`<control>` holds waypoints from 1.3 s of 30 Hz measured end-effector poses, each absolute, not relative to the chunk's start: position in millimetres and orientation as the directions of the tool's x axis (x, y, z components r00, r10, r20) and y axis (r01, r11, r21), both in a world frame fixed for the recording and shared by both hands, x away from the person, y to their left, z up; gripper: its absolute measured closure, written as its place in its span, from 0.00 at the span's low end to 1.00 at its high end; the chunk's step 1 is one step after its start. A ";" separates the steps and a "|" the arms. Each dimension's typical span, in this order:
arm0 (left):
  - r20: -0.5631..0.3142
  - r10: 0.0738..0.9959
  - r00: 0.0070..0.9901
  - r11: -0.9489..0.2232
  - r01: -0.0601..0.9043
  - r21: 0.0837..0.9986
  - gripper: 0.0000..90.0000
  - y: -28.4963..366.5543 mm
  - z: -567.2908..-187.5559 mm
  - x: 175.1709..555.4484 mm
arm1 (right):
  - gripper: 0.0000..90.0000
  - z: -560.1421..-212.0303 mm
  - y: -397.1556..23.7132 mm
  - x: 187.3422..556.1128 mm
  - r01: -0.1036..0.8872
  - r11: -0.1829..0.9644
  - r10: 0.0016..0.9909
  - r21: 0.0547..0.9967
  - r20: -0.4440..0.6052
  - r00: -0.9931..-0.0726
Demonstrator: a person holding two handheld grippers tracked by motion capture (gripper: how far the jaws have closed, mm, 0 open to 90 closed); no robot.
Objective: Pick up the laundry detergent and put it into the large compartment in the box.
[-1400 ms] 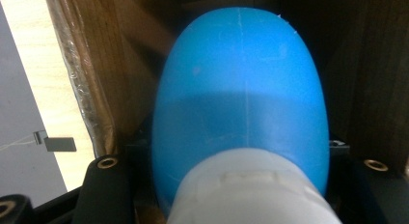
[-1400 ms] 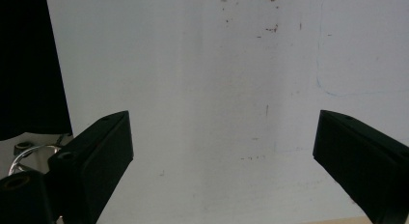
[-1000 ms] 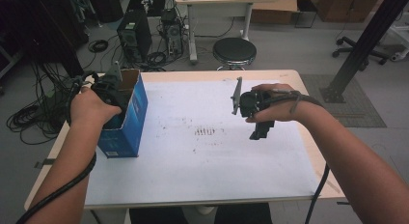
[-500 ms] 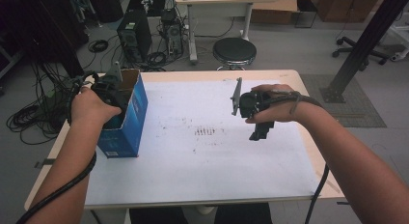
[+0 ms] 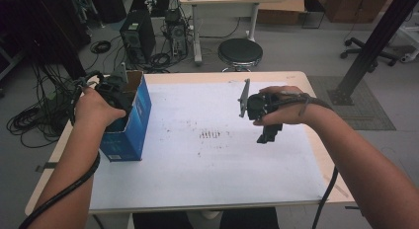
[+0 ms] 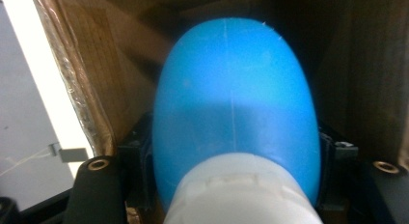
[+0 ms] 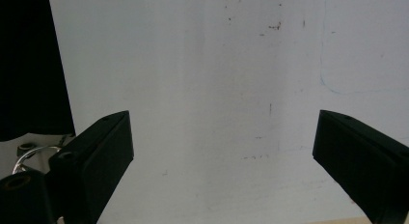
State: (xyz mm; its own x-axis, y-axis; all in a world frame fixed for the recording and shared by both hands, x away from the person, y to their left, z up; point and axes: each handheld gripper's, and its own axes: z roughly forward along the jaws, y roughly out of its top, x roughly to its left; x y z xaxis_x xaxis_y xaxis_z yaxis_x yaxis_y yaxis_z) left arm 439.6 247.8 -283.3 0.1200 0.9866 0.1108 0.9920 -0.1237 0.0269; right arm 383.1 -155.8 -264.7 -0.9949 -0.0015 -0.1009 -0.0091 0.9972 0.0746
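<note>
Bare forearms, no sleeves. Left gripper [image 5: 114, 91]: black body, grey three-cornered plate on top, thick black cable trailing along the forearm; round brass-coloured screw holes in its black jaws in the left gripper view. Right gripper [image 5: 267, 135]: black as well, grey plate upright, black cable looped over the wrist; broad, flat-faced black jaws in its own view.

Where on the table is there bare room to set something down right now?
The white sheet lies bare between the blue box and the right gripper, and along the near edge. It is crowded at the box, where the left gripper, jaws just opening, has a blue object between them.
</note>
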 end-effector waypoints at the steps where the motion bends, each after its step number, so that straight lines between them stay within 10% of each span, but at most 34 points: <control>1: 0.111 0.987 0.120 -0.124 0.992 0.027 0.34 247.8 -283.3 439.6 | 0.08 -264.8 -156.0 383.2 -0.008 0.997 -0.001 0.076 -0.101 -0.995; 39: 0.201 0.963 0.178 -0.206 0.970 0.127 0.07 239.4 -234.1 424.8 | 0.08 -263.6 -156.3 383.2 -0.013 0.997 -0.004 0.082 -0.105 -0.995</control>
